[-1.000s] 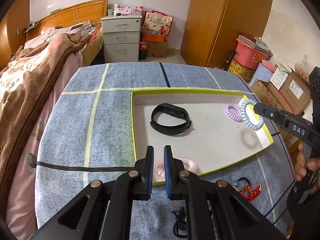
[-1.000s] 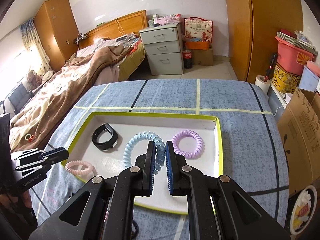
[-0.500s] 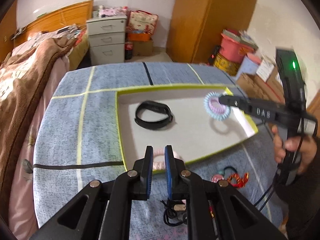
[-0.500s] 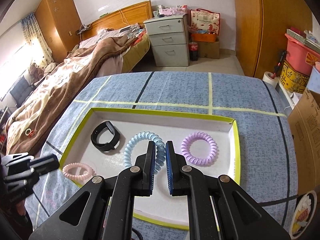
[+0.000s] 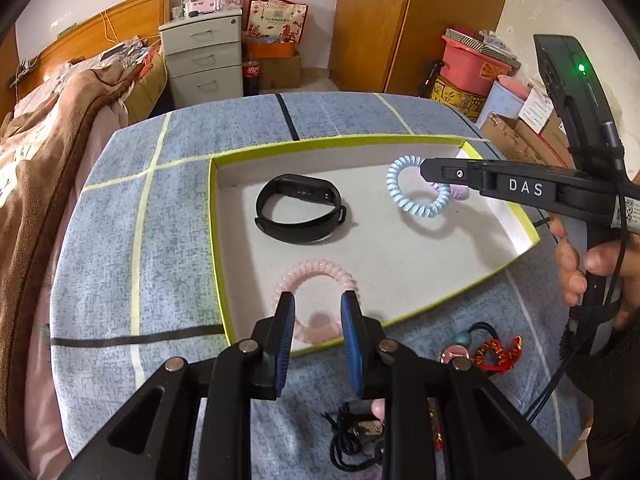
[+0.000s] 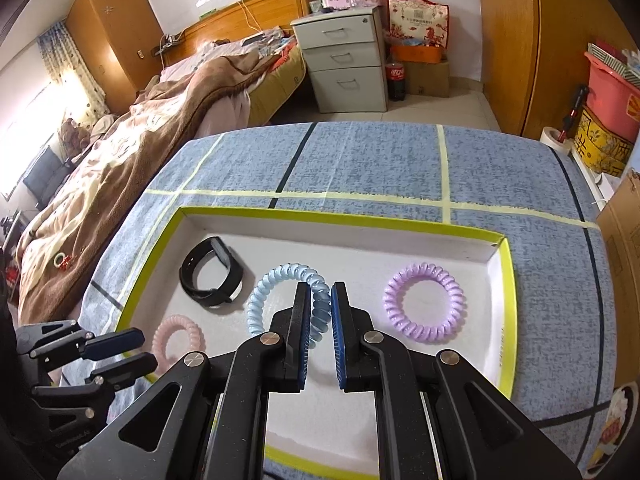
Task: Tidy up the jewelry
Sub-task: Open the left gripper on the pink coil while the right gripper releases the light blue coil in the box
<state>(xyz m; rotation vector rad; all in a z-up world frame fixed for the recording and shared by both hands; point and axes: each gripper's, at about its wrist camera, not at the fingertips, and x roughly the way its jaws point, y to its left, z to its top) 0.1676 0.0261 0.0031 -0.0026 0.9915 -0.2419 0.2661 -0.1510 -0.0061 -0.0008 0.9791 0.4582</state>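
A white tray with a yellow-green rim (image 5: 224, 288) (image 6: 508, 300) lies on the blue cloth. In it are a black wristband (image 5: 300, 214) (image 6: 210, 276), a pink coil band (image 5: 316, 280) (image 6: 176, 336) and a purple coil band (image 6: 424, 302), mostly hidden in the left wrist view. My right gripper (image 6: 320, 294) (image 5: 424, 168) is shut on a light blue coil band (image 6: 276, 292) (image 5: 420, 192) and holds it over the tray. My left gripper (image 5: 318, 308) (image 6: 132, 350) is open above the pink band at the tray's near rim.
Loose trinkets lie on the cloth outside the tray's near edge: a red charm (image 5: 498, 354), a black-corded bead (image 5: 464, 338) and a black cord bundle (image 5: 356, 436). A bed (image 6: 140, 140) flanks the table's left. Drawers (image 6: 344, 64) and boxes (image 5: 520, 120) stand beyond.
My left gripper has opened and moved forward over the pink band. My right gripper has carried the blue band left and lower toward the tray's middle.
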